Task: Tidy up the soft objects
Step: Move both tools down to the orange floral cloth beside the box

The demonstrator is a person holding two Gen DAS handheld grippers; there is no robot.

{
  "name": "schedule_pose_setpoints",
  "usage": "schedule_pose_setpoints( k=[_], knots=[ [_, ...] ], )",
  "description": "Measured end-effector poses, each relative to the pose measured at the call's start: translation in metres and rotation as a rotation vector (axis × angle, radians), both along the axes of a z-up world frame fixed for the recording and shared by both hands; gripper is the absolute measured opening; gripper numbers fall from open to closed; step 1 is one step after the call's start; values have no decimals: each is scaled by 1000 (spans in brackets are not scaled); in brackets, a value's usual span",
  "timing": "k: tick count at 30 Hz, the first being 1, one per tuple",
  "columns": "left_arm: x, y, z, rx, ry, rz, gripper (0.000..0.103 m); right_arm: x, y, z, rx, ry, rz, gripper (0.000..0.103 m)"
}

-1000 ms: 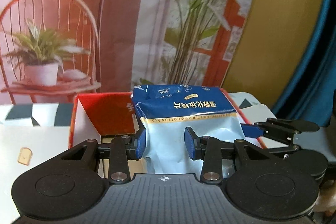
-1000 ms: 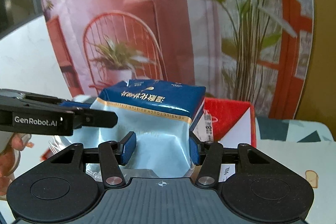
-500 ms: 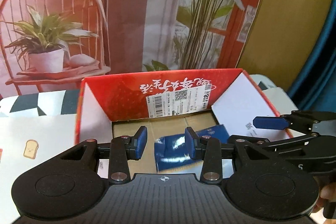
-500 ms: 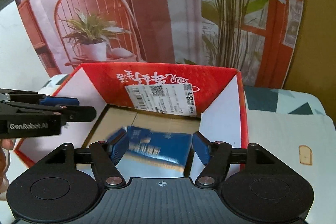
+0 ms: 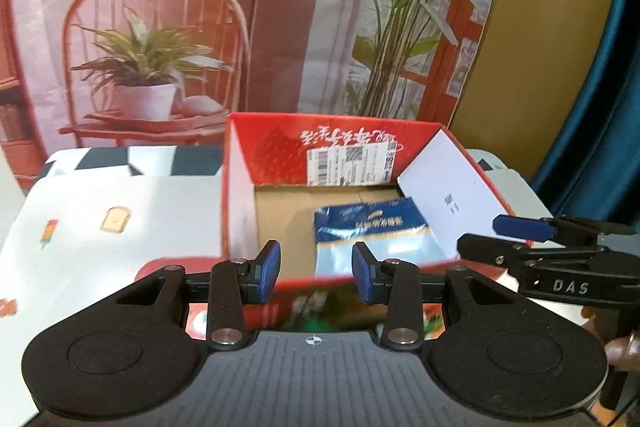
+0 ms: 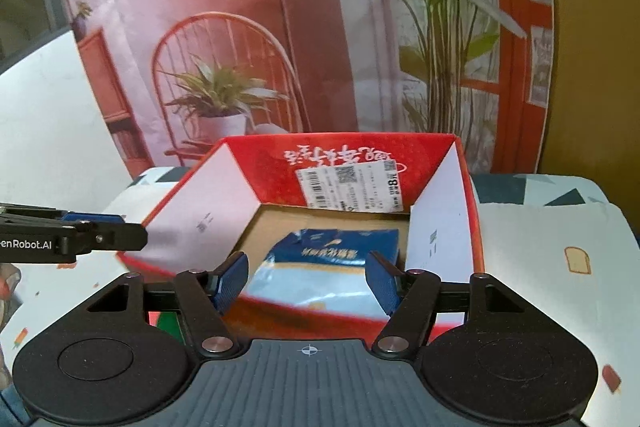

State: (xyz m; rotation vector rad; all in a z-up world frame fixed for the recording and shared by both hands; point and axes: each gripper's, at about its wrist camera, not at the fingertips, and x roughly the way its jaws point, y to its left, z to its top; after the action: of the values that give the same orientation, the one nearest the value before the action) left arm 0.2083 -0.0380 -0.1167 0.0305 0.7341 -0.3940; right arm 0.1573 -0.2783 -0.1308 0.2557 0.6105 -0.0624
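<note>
the table (image 5: 120, 195) has a white cloth with small printed pictures, a slice of bread and an ice lolly, and dark triangles at the far edge. behind it hangs a printed backdrop (image 5: 160, 27) that shows a red chair, a plant in a white pot, a lamp and tall green leaves. to the right there is a yellow wall and a blue curtain (image 5: 592, 107).

on the table stands one red box (image 5: 236, 187), open at the top, with white inner flaps and a white barcode label on its far wall. one blue packet (image 6: 332, 263) lies flat on the brown bottom of the box, near the right flap.

there are two tools. the left tool (image 5: 316, 271) is partly open and holds nothing. the right tool (image 6: 306, 281) is open wider and is also empty. both are above the near edge of the box.
</note>
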Motion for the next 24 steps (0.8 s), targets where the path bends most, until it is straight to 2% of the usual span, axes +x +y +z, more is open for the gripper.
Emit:
schedule_pose_setpoints(
  k=[6, 13, 24],
  knots=[
    [-34, 16, -9, -16, 13, 16, 41, -33, 17, -1, 17, -36, 7, 62],
    [-62, 20, -30, -42, 43, 4, 41, -58, 30, -20, 39, -2, -7, 61],
    [-60, 20, -65, -68, 127, 39, 41, -78, 42, -58, 37, 89, -15, 59]
  ],
)
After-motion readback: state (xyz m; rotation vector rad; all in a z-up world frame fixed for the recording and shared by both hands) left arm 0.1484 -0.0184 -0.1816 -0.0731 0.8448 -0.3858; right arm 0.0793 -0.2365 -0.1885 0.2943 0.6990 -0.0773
